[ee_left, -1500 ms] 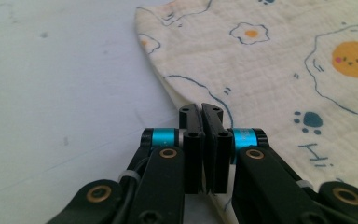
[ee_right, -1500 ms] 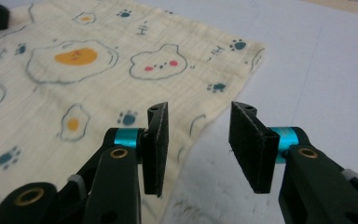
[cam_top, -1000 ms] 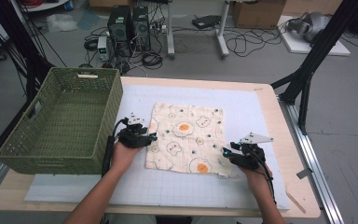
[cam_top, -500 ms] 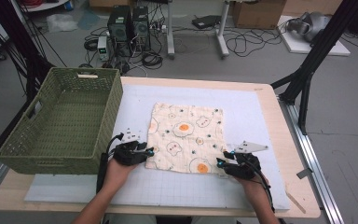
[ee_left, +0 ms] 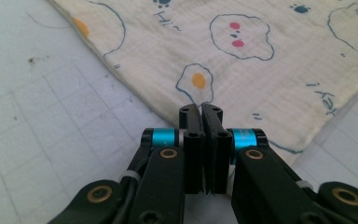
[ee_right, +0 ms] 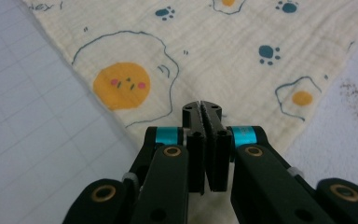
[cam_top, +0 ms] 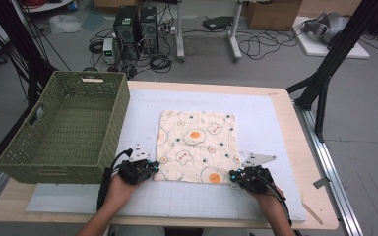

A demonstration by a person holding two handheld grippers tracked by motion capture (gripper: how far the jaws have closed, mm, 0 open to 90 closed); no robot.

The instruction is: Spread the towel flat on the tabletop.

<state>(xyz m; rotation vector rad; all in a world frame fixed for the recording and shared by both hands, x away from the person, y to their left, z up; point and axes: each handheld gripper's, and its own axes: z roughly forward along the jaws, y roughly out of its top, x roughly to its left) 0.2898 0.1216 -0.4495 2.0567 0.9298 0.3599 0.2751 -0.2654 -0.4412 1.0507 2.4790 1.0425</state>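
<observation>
Pinching the two near corners at once is what gives you control of the whole cloth [cam_top: 197,146], so your hold makes sense. Your left gripper [cam_top: 151,168] has just closed, its jaws together on the near left corner; in the left gripper view [ee_left: 200,112] the hem runs right under the tips. Your right gripper [cam_top: 234,175] has likewise just closed on the near right corner, and the right gripper view [ee_right: 202,109] shows the jaws pressed together over the fabric edge. Both hands sit low at the near edge so the cloth stays flat. It lies spread on the white mat [cam_top: 266,123] in the middle of the tabletop [cam_top: 305,147]. Farther left stands the green woven basket [cam_top: 108,132], open-topped and near, likely where the cloth goes once folded.
</observation>
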